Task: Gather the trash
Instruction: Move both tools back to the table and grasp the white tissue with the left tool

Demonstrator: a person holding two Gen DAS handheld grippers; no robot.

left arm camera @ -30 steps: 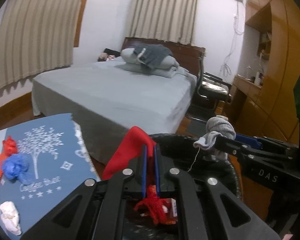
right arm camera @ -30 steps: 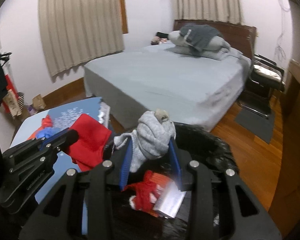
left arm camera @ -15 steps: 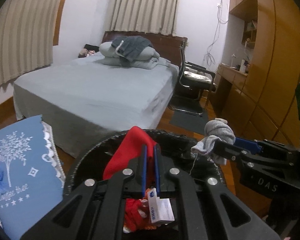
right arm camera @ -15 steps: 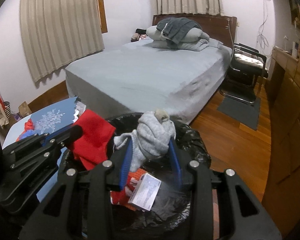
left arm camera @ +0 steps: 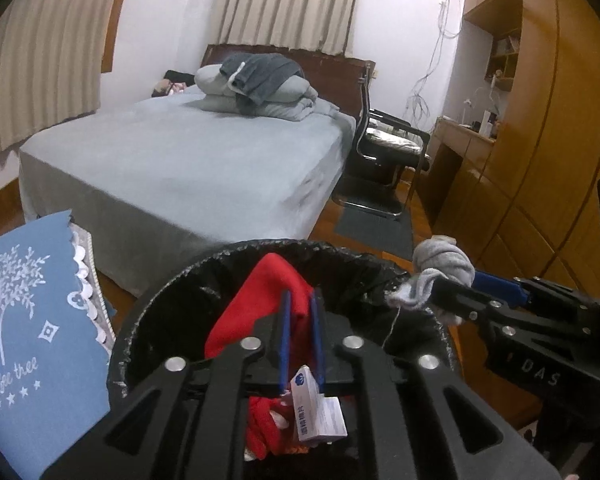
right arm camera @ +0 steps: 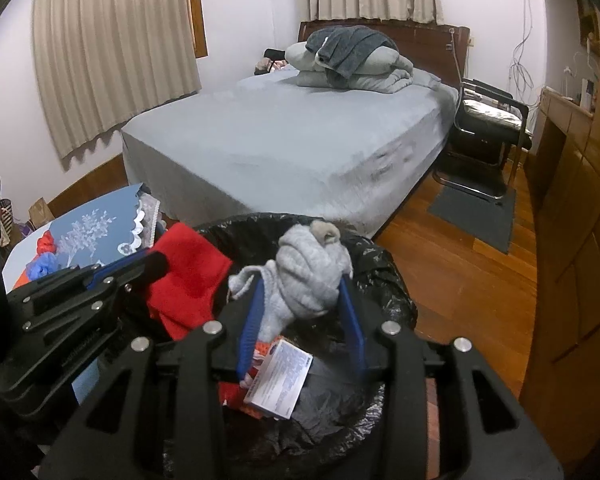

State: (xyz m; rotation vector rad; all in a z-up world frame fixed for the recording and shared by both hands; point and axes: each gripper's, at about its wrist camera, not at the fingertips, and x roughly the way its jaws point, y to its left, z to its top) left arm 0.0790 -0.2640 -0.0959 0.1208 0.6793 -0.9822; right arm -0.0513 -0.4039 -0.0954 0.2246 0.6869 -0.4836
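You are at the drop step; both tools are hanging over the black-lined trash bin [left arm camera: 172, 304], the left tool [left arm camera: 300, 300] with its jaws opening around the red cloth [left arm camera: 268, 280], which is draping between the blue pads above the bin's mouth, and the right tool [right arm camera: 302, 280] with its jaws opening around the grey balled sock [right arm camera: 312, 268], though the pads are still touching it. The next move is calling for you to spread both tools fully so each piece falls inside the liner onto the small box [right arm camera: 280, 380]; more scraps are waiting on the counter [left arm camera: 28, 340] with the blue cloth.
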